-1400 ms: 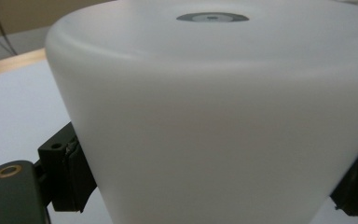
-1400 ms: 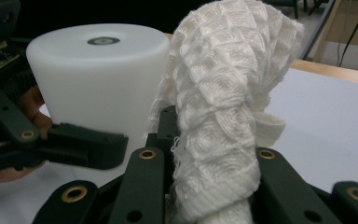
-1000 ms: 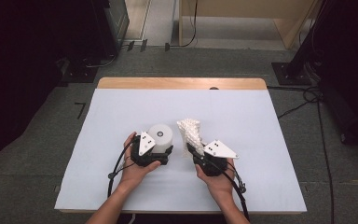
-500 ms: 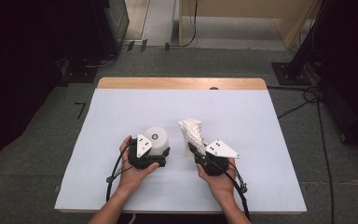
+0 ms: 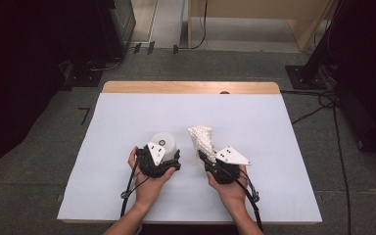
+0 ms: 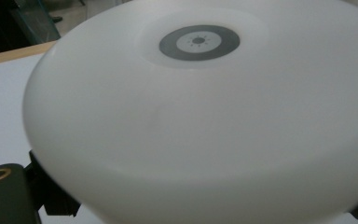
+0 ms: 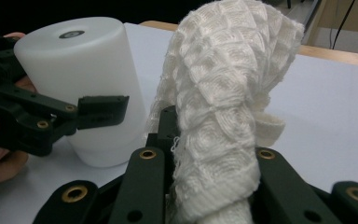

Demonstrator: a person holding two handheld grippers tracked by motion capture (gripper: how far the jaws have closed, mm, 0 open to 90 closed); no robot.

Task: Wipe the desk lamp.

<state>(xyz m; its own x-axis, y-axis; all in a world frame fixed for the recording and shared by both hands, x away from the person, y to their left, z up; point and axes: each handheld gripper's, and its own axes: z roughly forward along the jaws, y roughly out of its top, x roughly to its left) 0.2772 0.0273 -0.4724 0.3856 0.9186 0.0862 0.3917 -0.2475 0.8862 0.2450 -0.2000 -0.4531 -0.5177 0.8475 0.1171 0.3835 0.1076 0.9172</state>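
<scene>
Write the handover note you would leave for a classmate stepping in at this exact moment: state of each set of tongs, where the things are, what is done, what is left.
Left tongs: closed around the white cylinder, which stands upright on the white table cover; a jaw presses its side in the right gripper view.
Right tongs: shut on the white knitted cloth, held bunched and upright above the cover.
Positions: cylinder and cloth side by side, near the front middle of the table, apart from each other.
Done: both things gripped.
Left: likely bringing cloth to cylinder, to wipe or cover it; not yet touching.
</scene>
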